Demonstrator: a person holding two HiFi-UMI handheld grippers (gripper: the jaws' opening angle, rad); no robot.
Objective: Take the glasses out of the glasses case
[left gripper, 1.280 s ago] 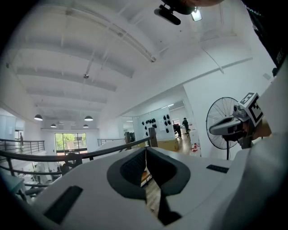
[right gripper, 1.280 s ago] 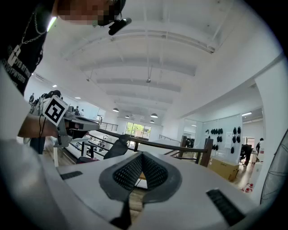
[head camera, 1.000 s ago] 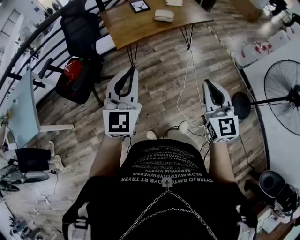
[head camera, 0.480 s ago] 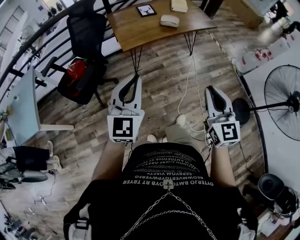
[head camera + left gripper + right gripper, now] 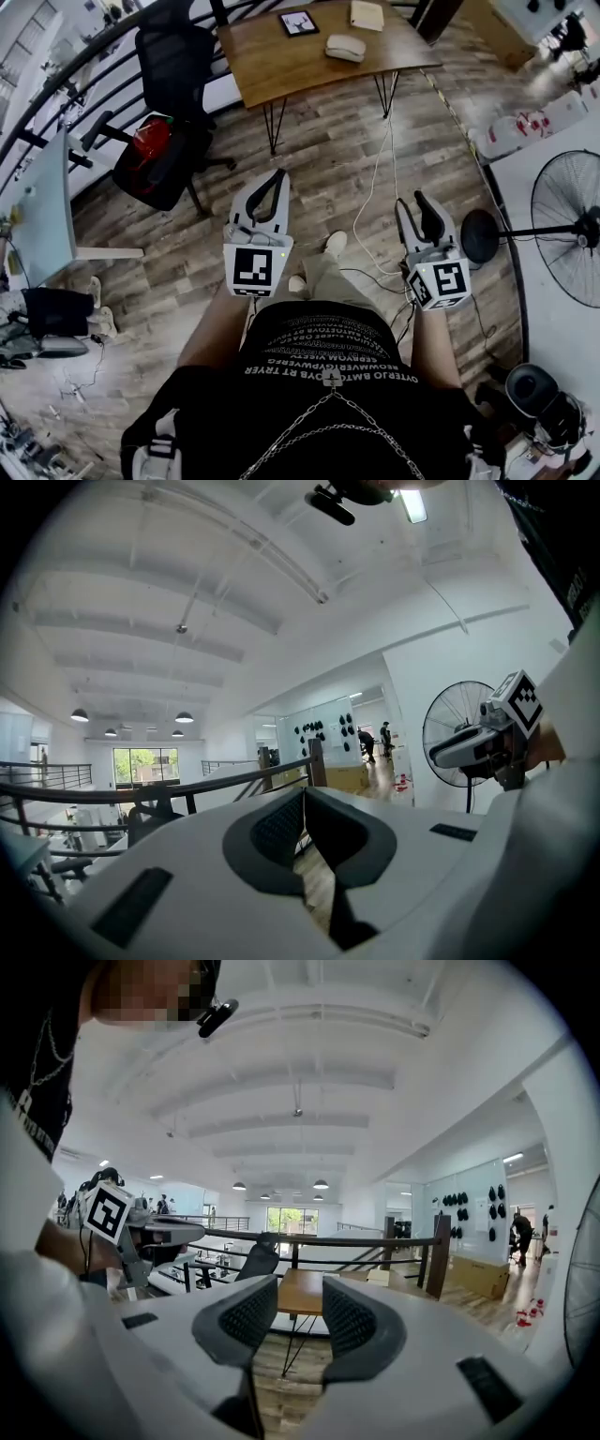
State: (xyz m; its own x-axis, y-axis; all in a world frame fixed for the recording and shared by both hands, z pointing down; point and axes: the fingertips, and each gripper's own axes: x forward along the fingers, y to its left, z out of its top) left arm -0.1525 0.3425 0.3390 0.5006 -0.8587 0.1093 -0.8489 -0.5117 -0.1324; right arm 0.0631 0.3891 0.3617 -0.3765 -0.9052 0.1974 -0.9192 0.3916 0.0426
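While the left gripper (image 5: 277, 178) has its jaws pressed together on nothing, the right gripper (image 5: 413, 202) has just been opening its jaws, empty too. Both hang over the floor (image 5: 319, 159); the case (image 5: 345, 47) sits on the table (image 5: 281, 61), well away.

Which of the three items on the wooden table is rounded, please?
The pale glasses case in the middle; the dark-framed picture and the beige pad beside it are flat rectangles.

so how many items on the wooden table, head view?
3: a dark framed picture toward the left, a white case in the middle, a tan flat box at the far edge. The table runs out of frame there, so more may be hidden.
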